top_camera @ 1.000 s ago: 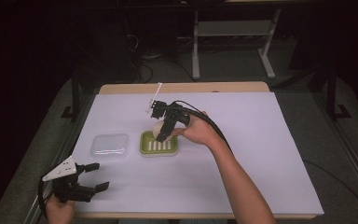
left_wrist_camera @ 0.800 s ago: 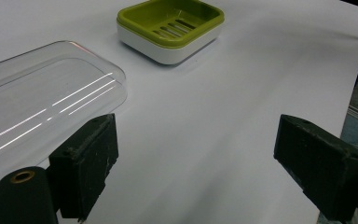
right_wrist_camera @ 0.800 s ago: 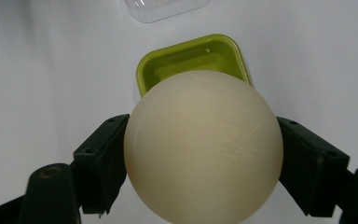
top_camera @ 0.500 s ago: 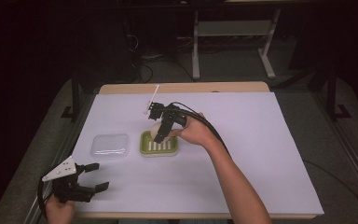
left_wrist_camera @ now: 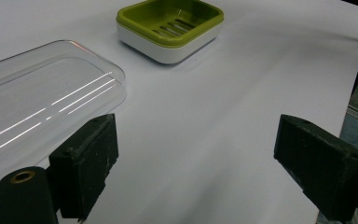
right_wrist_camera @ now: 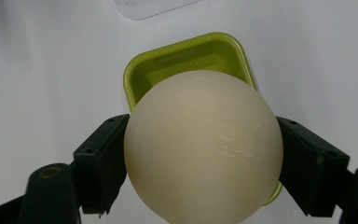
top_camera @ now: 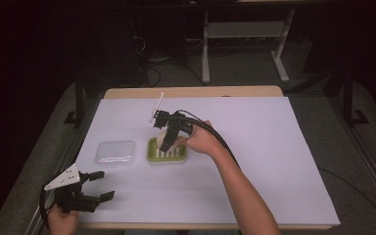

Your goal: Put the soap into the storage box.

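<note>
A round cream soap bar (right_wrist_camera: 203,147) is clamped between the jaws of my right gripper (top_camera: 167,142), held just above a green and white soap dish (top_camera: 167,151) near the middle of the table. In the right gripper view the green soap dish (right_wrist_camera: 182,58) lies right under the soap. My left gripper (top_camera: 97,186) rests at the table's front left, open and holding nothing. In the left gripper view the soap dish (left_wrist_camera: 170,28) is seen farther off, with no soap in it.
A clear plastic lid (top_camera: 115,152) lies flat to the left of the dish, close to my left gripper's left jaw as the clear lid (left_wrist_camera: 37,102) in the left gripper view. White paper (top_camera: 274,161) covers the table. A cable (top_camera: 218,139) trails from the right gripper.
My right gripper has lowered slightly with the soap toward the dish. The left gripper has stayed put.
</note>
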Action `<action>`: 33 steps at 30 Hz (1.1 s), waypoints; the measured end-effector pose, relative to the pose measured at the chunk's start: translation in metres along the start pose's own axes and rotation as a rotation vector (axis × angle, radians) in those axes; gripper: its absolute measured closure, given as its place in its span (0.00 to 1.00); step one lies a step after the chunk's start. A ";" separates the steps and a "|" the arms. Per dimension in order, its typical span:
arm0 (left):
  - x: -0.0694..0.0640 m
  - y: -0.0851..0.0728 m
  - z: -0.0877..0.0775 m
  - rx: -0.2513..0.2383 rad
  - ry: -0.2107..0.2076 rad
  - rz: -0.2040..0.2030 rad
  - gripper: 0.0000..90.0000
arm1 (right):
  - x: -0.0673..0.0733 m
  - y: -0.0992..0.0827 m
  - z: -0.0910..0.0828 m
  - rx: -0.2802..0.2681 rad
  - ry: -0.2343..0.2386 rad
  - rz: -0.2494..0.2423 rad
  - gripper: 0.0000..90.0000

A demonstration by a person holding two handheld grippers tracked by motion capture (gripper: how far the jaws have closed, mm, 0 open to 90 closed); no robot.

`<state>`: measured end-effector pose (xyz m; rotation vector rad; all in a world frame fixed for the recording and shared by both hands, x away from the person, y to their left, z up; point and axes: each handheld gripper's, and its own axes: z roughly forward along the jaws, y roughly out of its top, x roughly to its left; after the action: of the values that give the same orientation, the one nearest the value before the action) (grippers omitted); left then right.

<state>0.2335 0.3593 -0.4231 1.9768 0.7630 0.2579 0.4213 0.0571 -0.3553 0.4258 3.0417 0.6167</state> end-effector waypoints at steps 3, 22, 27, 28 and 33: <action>0.000 0.000 0.000 -0.004 -0.001 -0.005 0.14 | 0.000 0.001 0.003 0.006 -0.006 0.002 0.25; 0.000 0.000 0.000 -0.003 -0.003 -0.005 0.14 | 0.000 0.002 0.015 0.030 -0.014 0.003 0.25; 0.000 0.000 0.000 -0.005 -0.004 -0.008 0.14 | 0.000 0.001 0.019 0.035 -0.018 0.002 0.25; 0.000 0.000 0.000 -0.004 -0.004 -0.006 0.14 | 0.000 0.001 0.020 0.038 -0.018 0.006 0.25; 0.000 0.000 0.001 -0.006 -0.005 -0.007 0.14 | -0.001 -0.001 0.023 0.039 -0.017 0.007 0.25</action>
<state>0.2335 0.3589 -0.4237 1.9681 0.7653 0.2508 0.4237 0.0648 -0.3764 0.4401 3.0421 0.5525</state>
